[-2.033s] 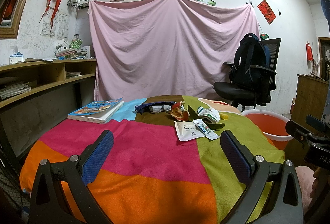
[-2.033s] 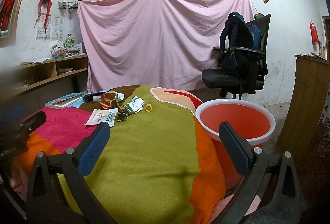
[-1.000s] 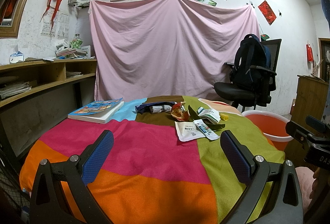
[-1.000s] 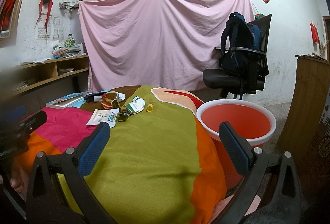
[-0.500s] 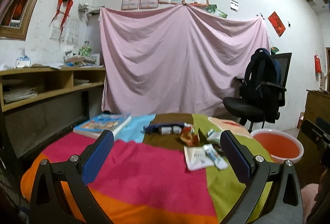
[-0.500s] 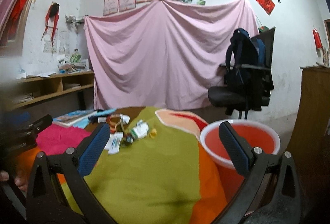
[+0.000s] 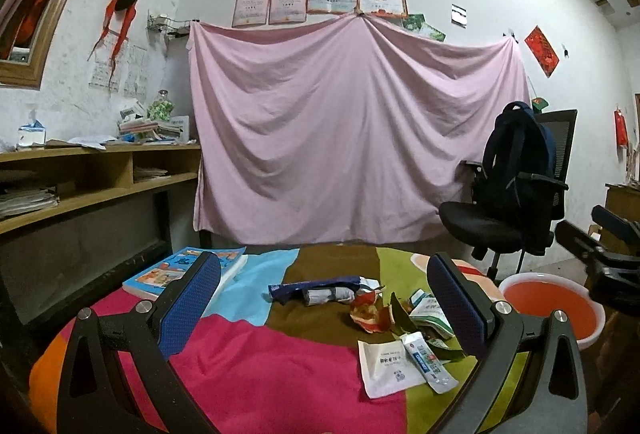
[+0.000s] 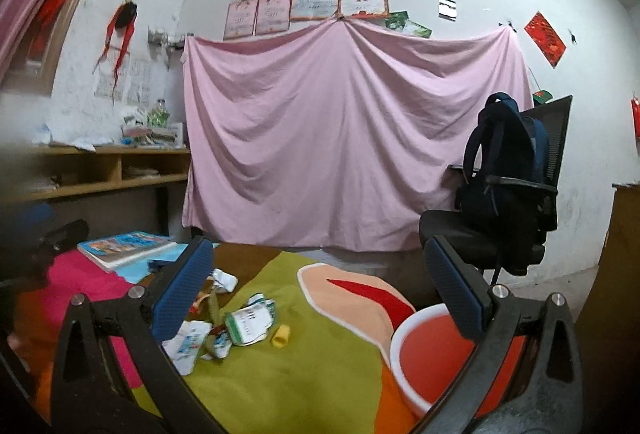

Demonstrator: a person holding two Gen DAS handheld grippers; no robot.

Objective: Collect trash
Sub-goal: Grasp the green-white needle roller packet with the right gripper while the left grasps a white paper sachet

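Trash lies on the patchwork-covered table (image 7: 248, 362): a white sachet (image 7: 386, 366), a small tube packet (image 7: 428, 360), a red peel (image 7: 370, 316), a green-white wrapper (image 7: 430, 314) and a dark blue wrapper (image 7: 316, 286). The right wrist view shows the green-white wrapper (image 8: 250, 322), a yellow cap (image 8: 281, 336) and the sachet (image 8: 186, 348). My left gripper (image 7: 324, 306) is open and empty above the table, short of the trash. My right gripper (image 8: 320, 294) is open and empty. An orange-red basin (image 8: 436, 354) stands beside the table at lower right; it also shows in the left wrist view (image 7: 550, 308).
A book (image 7: 184, 270) lies at the table's far left. An office chair with a dark backpack (image 7: 516, 170) stands behind the basin. Wooden shelves (image 7: 88, 178) run along the left wall. A pink sheet (image 7: 344, 138) hangs at the back.
Both grippers have moved forward over the table toward the trash and tilted up. The trash and the basin now sit closer and lower in both views. Jaws stay open.
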